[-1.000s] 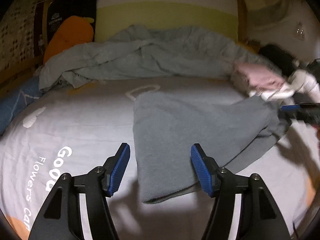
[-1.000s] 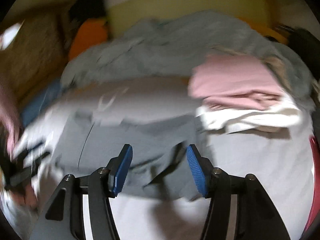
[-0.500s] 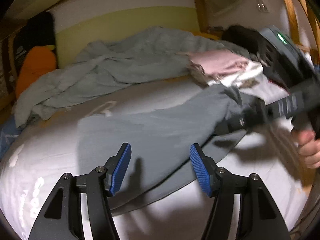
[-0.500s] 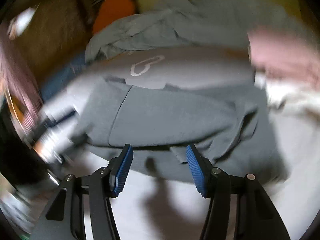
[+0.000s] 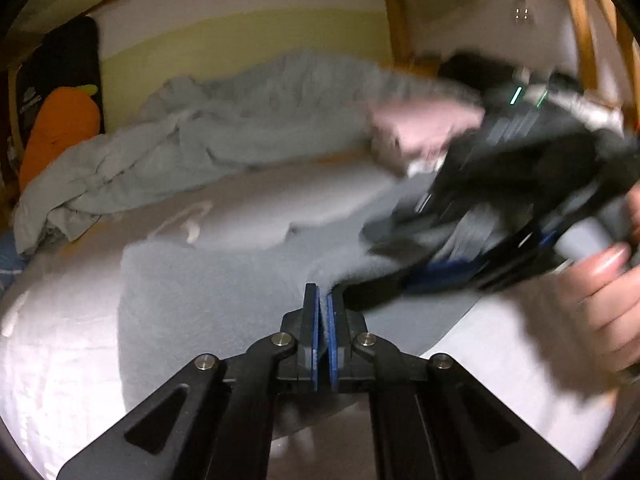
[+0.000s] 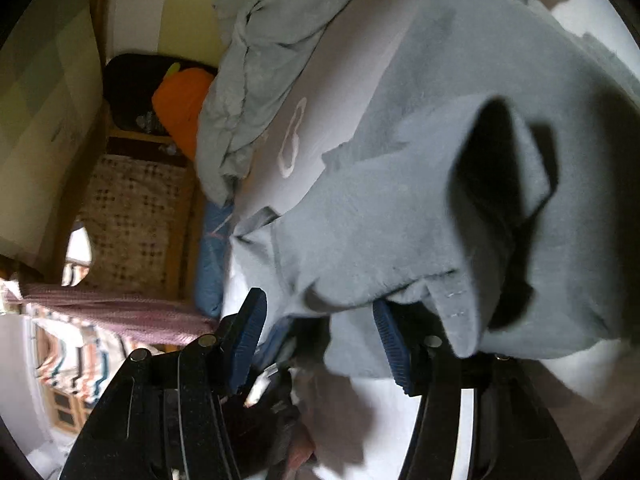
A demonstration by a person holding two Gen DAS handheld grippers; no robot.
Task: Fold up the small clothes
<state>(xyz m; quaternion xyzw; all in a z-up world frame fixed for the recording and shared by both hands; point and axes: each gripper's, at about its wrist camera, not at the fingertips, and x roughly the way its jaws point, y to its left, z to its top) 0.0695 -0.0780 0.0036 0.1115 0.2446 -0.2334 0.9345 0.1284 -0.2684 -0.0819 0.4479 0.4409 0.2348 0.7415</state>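
A grey garment [image 5: 208, 296] lies spread on the white bed sheet [image 5: 60, 360]. My left gripper [image 5: 322, 312] is shut, its blue pads pinched on the garment's near edge. My right gripper shows blurred in the left wrist view [image 5: 440, 276], low over the garment's right side with cloth bunched around it. In the right wrist view the right gripper [image 6: 320, 328] is open, and a fold of the grey garment [image 6: 400, 216] hangs between and over its blue pads [image 6: 250, 332]. The right wrist view is rolled sideways.
A rumpled grey-blue blanket [image 5: 224, 136] lies along the back of the bed. An orange carrot cushion [image 5: 56, 128] leans at the back left. Folded pink and white clothes [image 5: 416, 136] sit at the back right. A wooden bed frame [image 5: 584, 24] rises on the right.
My left gripper has shut on the garment's edge. My right gripper has swung in close, rolled sideways, and pushed into the garment's right side.
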